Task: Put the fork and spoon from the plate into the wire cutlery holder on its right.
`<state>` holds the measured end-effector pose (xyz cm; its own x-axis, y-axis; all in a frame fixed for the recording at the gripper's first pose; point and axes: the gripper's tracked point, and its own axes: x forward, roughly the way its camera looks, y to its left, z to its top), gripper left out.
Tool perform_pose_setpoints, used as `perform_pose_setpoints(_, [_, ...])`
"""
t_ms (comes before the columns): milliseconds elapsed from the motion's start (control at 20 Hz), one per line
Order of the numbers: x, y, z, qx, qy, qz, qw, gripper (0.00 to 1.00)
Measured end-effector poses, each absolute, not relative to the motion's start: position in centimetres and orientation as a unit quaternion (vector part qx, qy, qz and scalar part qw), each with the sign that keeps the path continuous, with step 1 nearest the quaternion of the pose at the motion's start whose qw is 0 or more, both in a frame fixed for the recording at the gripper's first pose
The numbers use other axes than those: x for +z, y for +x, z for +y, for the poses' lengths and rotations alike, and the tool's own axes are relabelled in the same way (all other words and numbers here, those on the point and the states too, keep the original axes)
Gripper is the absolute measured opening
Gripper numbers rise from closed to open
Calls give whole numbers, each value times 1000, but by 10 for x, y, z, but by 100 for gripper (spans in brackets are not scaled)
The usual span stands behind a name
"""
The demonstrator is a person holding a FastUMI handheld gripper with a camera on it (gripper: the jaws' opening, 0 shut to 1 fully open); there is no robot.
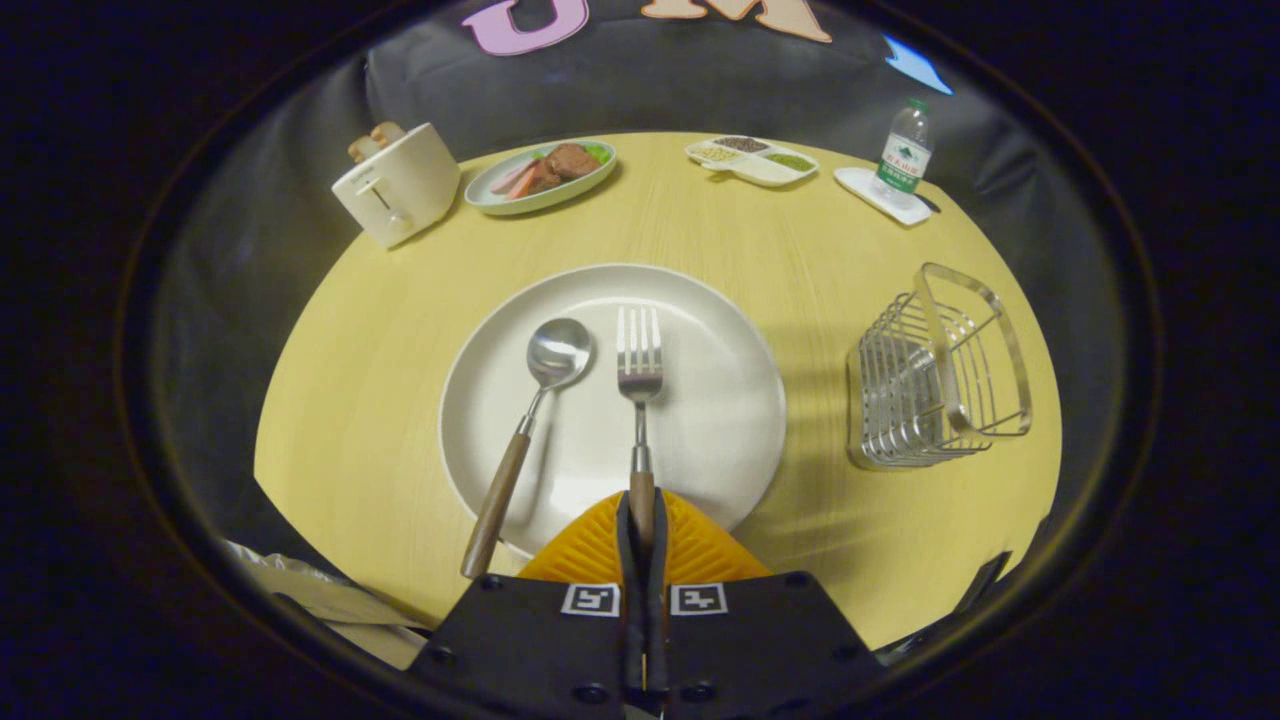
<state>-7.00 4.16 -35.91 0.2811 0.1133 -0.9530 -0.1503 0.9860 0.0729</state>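
Down low, the fingers pinch the fork by its handle, hiding the handle's end.

Spoon left of fork on plate; holder right.

Pale plate on a yellow wood-grain surface

The surface is light yellow with fine grain. The plate is plain white; spoon and fork are silver with brown wooden handles. At three o'clock, the wire cutlery holder is shiny silver. At eleven o'clock, a cream toaster.
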Motion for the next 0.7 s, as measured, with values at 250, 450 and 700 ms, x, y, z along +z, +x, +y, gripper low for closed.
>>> perform_pose_setpoints(250, [-327,-57,24,79,-12,582,809,5])
perform_pose_setpoints(450, [-305,-51,-1,68,1,583,809,5])
perform_pose_setpoints(700, [-293,-48,-34,54,-1,587,808,5])
